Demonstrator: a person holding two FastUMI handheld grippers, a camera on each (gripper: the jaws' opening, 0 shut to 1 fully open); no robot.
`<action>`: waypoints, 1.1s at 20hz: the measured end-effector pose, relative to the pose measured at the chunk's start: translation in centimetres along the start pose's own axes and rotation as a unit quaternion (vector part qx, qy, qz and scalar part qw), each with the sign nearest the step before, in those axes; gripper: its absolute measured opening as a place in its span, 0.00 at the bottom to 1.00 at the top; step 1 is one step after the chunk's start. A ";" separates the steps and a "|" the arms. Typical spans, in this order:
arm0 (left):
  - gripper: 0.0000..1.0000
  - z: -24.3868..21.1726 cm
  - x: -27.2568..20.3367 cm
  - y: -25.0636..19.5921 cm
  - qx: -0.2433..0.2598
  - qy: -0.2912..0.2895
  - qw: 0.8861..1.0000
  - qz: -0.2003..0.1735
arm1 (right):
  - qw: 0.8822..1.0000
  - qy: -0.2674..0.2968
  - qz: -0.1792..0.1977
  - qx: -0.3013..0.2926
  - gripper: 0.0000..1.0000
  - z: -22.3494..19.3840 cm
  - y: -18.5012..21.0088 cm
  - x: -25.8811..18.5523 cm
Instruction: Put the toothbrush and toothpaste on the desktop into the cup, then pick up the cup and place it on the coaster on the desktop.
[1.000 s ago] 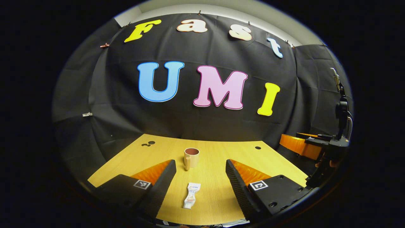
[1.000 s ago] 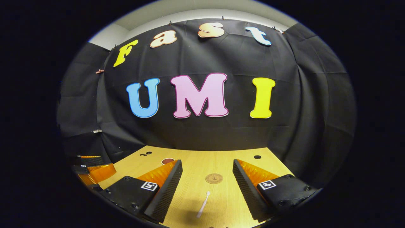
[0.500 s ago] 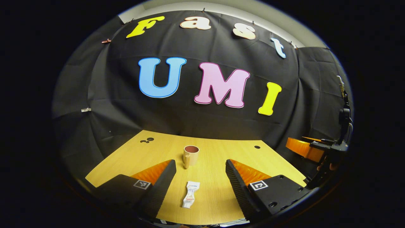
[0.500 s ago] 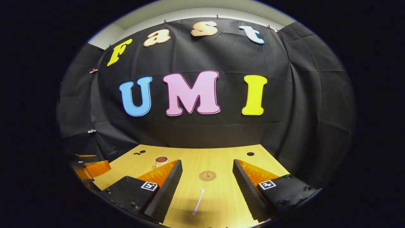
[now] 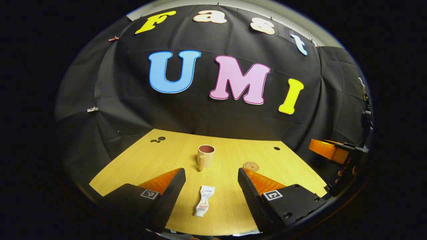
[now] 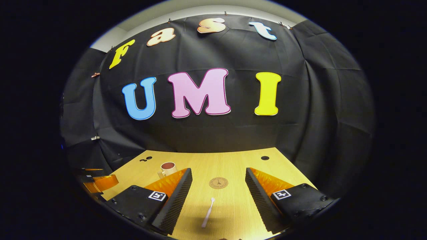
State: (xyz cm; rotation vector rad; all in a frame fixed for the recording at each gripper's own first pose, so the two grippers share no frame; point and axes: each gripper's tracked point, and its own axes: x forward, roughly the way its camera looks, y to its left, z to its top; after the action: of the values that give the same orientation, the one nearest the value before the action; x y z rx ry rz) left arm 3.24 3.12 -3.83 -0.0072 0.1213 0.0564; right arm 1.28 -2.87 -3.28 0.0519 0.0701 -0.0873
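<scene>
The left gripper (image 5: pixel 211 180) hangs over the near edge of the desk (image 5: pixel 133 160), jaws wide with nothing between them. Just ahead, lying flat in the gap between its fingers, is the toothpaste (image 5: pixel 204 201), a crumpled tube pointing away from the edge. Bare wood runs on either side of it out to the desk's left edge. Farther on, near the middle, the cup (image 5: pixel 205 156) stands upright, handle turned toward the near side. The coaster (image 5: pixel 251 166) lies flat to its right, apart from it. At the far right edge of this view the other gripper shows, off the desk's side.

The right gripper (image 6: pixel 218 181) is also spread wide and empty, over the near edge. The toothbrush (image 6: pixel 208 217) lies flat between its fingers, head pointing away. Beyond it, the coaster (image 6: pixel 218 182) lies with open wood all round. The cup (image 6: pixel 167 168) is off to the left, partly hidden behind the finger. Small dark holes sit near the far corners, by the black cloth wall (image 6: pixel 213 133).
</scene>
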 end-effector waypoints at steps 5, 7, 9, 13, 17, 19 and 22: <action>0.98 -2.8 2.9 0.7 0.003 0.029 0.999 0.022 | 1.000 0.019 0.017 -0.004 0.98 -1.5 -0.5 2.3; 0.98 -4.7 4.4 1.1 0.011 0.049 0.998 0.030 | 0.999 0.034 0.025 -0.002 0.98 -2.7 -0.6 4.0; 0.98 -6.5 5.7 1.4 0.020 0.072 0.996 0.038 | 0.998 0.049 0.029 0.001 0.99 -3.9 -1.0 5.4; 0.98 -11.0 8.5 2.1 0.044 0.131 0.990 0.040 | 0.996 0.084 0.032 0.009 0.99 -6.5 -1.7 8.1; 0.98 -15.8 11.2 2.5 0.071 0.194 0.978 0.032 | 0.995 0.099 0.029 0.014 0.98 -7.6 -2.3 9.9; 0.96 -17.8 12.3 2.9 0.078 0.226 0.971 0.030 | 0.994 0.104 0.027 0.014 0.98 -7.9 -2.5 10.3; 0.97 -19.7 12.7 3.0 0.084 0.252 0.964 0.028 | 0.993 0.115 0.030 0.017 0.98 -8.6 -2.2 10.6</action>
State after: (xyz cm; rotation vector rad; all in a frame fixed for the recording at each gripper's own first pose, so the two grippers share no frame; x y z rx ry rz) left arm 13.30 6.63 -24.93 0.1526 0.6361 0.1007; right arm 11.02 -5.51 -12.75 0.0980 0.2975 -0.0216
